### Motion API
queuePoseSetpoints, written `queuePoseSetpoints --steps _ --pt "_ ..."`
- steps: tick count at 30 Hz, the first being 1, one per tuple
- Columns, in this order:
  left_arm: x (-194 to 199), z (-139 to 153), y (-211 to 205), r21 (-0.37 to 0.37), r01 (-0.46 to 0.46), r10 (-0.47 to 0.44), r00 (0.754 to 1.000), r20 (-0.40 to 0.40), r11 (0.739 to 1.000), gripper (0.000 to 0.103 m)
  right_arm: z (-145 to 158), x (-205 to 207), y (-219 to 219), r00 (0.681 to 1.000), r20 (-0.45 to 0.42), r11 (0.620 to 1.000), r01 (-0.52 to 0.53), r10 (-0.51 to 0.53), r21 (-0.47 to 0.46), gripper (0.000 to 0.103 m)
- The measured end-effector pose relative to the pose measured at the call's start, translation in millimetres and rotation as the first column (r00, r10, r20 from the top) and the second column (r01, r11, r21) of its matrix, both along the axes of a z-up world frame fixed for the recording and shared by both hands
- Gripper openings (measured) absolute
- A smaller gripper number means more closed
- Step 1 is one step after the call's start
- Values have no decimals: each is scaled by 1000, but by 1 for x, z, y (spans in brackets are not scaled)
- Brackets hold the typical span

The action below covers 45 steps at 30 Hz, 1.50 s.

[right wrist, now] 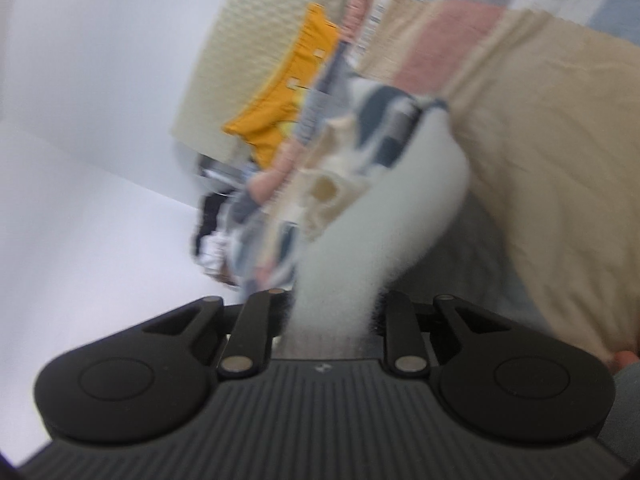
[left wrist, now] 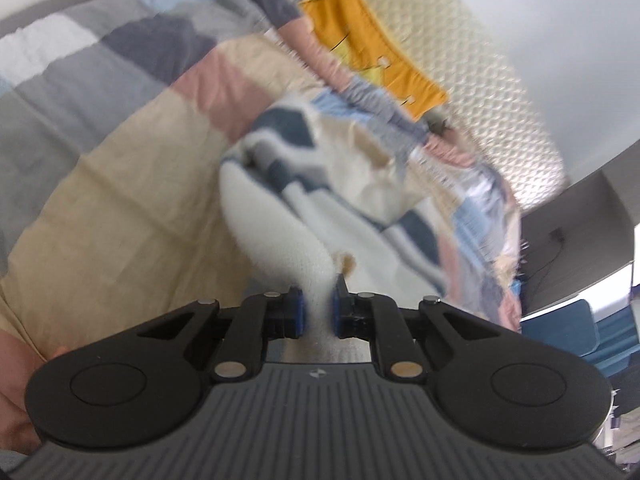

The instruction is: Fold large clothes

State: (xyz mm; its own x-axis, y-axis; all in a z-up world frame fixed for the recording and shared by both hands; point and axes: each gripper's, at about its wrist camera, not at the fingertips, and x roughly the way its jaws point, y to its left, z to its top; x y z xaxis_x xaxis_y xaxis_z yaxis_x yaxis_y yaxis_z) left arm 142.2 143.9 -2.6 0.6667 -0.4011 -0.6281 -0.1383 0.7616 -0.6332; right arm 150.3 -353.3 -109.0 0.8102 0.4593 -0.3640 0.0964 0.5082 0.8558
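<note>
Fingers [left wrist: 318, 308] [right wrist: 334, 312] of both grippers pinching striped knit garment [left wrist: 320, 184] [right wrist: 384, 208].

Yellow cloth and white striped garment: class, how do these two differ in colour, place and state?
The yellow cloth is one plain colour; the white striped garment is white with dark blue and beige bands. The yellow cloth lies flat at the far edge of the bed, untouched; the white striped garment is bunched, clamped by both the left gripper and right gripper. Both are fabric.
</note>
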Motion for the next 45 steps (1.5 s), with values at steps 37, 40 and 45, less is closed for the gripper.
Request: queuePoseSetpoints --steps 37,40,45 --pt "-32 8 17 -224 -3 67 958 278 975 15 50 -22 -10 977 194 995 -91 84 27 25" --pt "10 -7 20 -236 -45 107 961 256 971 15 44 21 -11 987 146 997 -67 63 26 26" --pt "78 -31 15 -217 -121 169 961 219 969 15 33 98 -10 998 45 999 -40 41 -4 26"
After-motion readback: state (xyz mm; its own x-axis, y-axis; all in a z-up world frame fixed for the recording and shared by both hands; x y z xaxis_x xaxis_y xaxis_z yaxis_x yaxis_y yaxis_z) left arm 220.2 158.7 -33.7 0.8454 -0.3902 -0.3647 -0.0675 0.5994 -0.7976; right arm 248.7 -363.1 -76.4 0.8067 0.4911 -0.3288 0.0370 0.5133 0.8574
